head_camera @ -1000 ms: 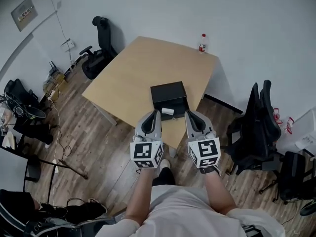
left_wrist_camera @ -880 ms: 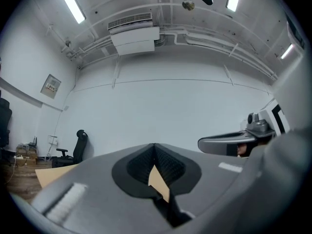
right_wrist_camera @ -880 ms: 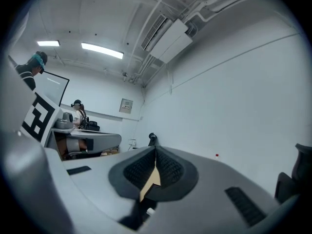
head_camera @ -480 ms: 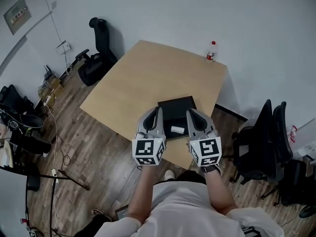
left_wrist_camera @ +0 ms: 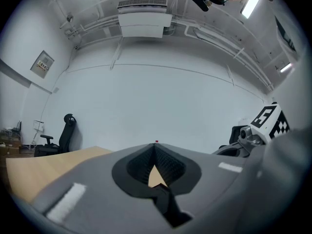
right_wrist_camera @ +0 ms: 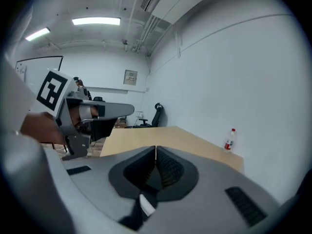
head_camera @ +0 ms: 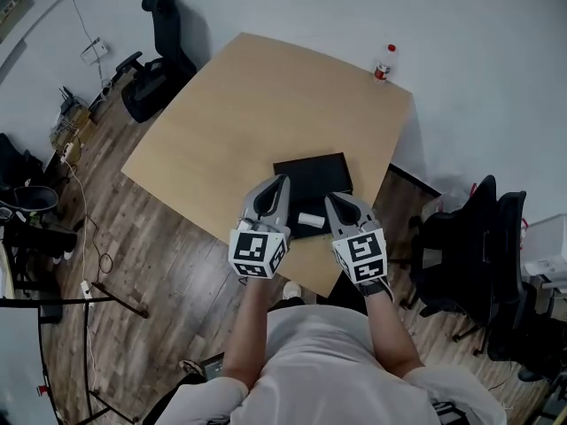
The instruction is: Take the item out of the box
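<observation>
Item: a small white oblong item [head_camera: 310, 220] is seen at the 6 o'clock side of the black box [head_camera: 312, 175], between the two gripper tips. Whether it lies in the box or on it cannot be told.
Handling: the item is judged light and stiff, perhaps smooth. A hold across its short width is advised.
Left gripper [head_camera: 282, 184]: the jaws are seen closed tip to tip, and nothing is held.
Right gripper [head_camera: 330, 201]: the jaws are closed and nothing is held. They must be opened before any hold.
Edges: the box is set near the 6 o'clock edge of the desk [head_camera: 230, 104], and its low walls may be struck.
Room: open desk is left toward 11 and 12 o'clock. Only a bottle [head_camera: 383, 63] stands at the 1 o'clock corner, well apart.
</observation>
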Available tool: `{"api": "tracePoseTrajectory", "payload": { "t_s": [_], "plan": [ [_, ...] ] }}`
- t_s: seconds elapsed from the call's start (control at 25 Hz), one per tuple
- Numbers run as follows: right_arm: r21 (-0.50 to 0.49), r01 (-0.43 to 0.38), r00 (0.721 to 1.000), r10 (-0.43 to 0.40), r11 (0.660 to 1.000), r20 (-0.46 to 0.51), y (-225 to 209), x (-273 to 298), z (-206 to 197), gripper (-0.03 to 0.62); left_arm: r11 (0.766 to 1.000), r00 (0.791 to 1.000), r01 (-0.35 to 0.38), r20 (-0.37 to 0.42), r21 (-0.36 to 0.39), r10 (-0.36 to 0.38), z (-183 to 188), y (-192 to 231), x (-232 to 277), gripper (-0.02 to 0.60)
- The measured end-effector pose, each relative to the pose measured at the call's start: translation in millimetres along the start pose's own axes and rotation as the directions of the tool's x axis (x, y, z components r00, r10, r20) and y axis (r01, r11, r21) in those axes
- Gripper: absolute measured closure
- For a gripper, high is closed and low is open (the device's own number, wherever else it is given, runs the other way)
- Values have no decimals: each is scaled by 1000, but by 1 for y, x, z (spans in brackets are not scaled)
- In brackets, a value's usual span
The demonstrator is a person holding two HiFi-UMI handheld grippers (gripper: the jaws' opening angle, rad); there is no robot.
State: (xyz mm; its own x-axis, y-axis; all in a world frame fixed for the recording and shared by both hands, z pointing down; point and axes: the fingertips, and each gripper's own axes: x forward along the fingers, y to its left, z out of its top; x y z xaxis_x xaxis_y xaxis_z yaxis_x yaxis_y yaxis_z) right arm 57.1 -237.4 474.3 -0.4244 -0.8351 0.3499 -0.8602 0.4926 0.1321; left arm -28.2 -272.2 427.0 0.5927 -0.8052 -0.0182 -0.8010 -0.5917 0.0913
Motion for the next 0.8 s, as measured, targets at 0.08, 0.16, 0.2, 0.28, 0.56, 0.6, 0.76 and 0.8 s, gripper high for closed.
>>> {"api": "tracePoseTrajectory", "payload": {
  "t_s": [0.08,0.16,0.2,0.28,0.56,0.6,0.76,0.8],
  "plan": [
    [3,-46,998,46,999,-41,1,13,-17,580,1000,999,-18,-28,1,18,-12,4,8,573],
    [7,-84,993,85,996,-80,2,25,-34,580,1000,998,-29,-49,-5,29,-23,8,14,574],
    [7,-100,990,100,995,-96,3,31,-41,580,999,998,-33,-57,-5,32,-27,11,17,574],
    [7,-129,984,129,992,-125,5,41,-54,580,999,996,-39,-74,3,39,-36,15,23,574],
    [-12,-239,936,227,971,-270,12,64,-108,580,998,990,-65,-129,-1,65,-65,23,32,574],
    [-18,-255,925,239,967,-294,14,66,-116,580,998,989,-67,-134,-4,66,-68,23,33,574],
    [-68,-320,883,271,945,-384,21,75,-146,580,998,985,-68,-155,15,70,-79,23,35,574],
    [-86,-338,872,277,937,-403,23,76,-153,580,998,985,-67,-159,23,69,-81,22,36,574]
  ]
}}
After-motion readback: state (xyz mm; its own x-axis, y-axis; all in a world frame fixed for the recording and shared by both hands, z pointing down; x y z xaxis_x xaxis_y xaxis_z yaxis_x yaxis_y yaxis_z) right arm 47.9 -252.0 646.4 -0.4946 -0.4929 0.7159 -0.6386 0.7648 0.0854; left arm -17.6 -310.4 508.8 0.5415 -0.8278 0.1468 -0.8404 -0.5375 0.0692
